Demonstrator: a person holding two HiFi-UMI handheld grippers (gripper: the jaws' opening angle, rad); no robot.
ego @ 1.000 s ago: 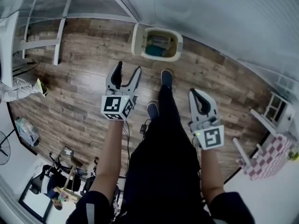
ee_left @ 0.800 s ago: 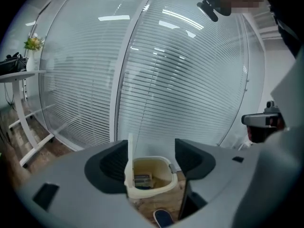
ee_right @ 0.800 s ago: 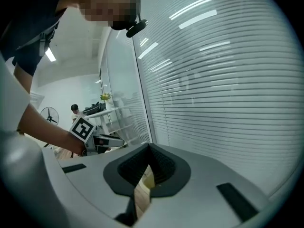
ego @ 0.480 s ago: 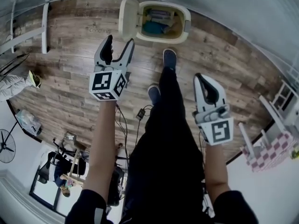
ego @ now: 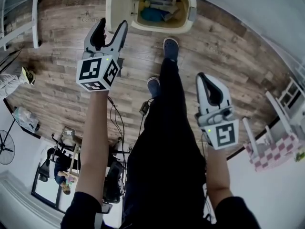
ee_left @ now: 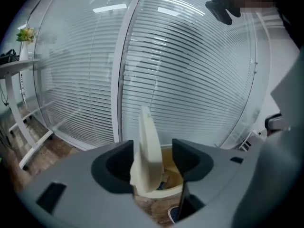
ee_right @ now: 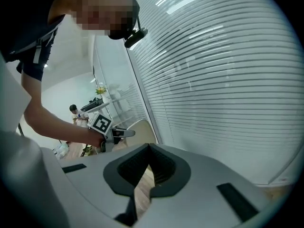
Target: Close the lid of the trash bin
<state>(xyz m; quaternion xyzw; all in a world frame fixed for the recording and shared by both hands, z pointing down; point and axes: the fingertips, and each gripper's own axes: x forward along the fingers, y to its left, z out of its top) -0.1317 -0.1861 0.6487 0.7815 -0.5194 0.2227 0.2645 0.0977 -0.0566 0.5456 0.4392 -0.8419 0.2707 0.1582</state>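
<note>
1. Though held out toward the trash bin (ego: 190, 9), no contact made: left gripper (ego: 111, 25) with jaws spread apart, nothing clamped, tips just short of the bin's left end.
2. Seen along those jaws: the lid (ee_left: 148, 151) lined up in the gap, edge-on. Judging by the head view, ahead of the pads rather than between them.
3. Right gripper (ego: 206, 78) well back from the bin, off its right end, jaws together on nothing, aimed past the bin at the blinds (ee_right: 228, 80).
4. Bin on the wood floor (ego: 62, 80), close against the blinds; open, with rubbish (ego: 159, 13) showing inside; a shoe (ego: 170, 48) just in front of it.
5. Likely troubles from here:
   - Pushing low, near the hinge: a light bin sliding along the floor instead of the lid swinging over.
   - Letting the lid drop freely: a slam, or a bounce back open.
   - Keeping a jaw tip over the rim: a pinch under the falling lid.
6. Lid upright at the bin's left end, apparently hinged there, inner face turned toward the opening, free edge pointing up; long axis vertical as it stands. Bin opening seemingly longer along the blinds, so a swing rightward and down across it.
</note>
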